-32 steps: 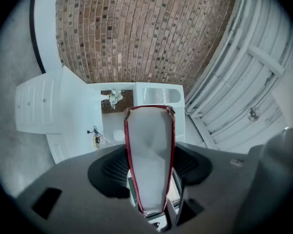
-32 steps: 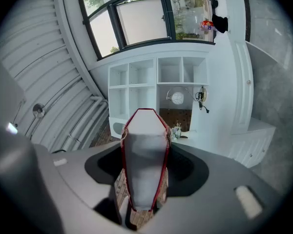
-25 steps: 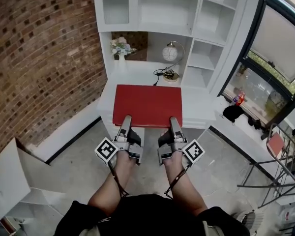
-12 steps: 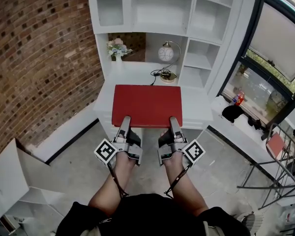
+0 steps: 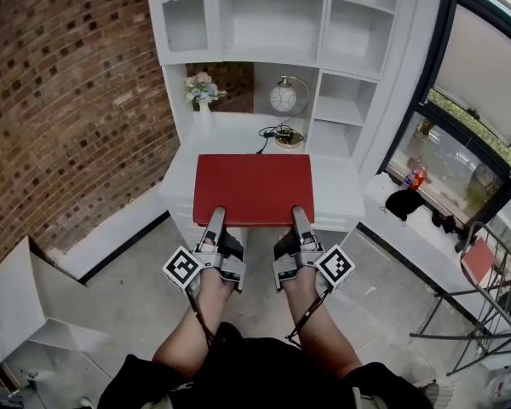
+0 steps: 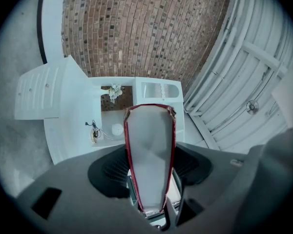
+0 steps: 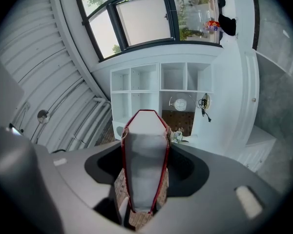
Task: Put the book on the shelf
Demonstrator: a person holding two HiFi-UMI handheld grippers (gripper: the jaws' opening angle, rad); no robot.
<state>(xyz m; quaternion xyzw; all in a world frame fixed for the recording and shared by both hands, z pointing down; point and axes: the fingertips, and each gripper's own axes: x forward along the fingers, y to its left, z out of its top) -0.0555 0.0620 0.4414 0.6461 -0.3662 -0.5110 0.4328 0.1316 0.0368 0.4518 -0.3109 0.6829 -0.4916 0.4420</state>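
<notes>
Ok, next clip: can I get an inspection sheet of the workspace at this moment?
Surface: white desk, bare at the front.
Job's things: red book, flat, gripped at its near edge; shelf above the desk, open compartments look empty.
Clutter: flowers and clock at the desk's back.
Grippers: left tool and right tool each shut on the book.
Cables: one cable beside the clock.
Surroundings: brick wall on the left, window on the right, bottle on its sill.
</notes>
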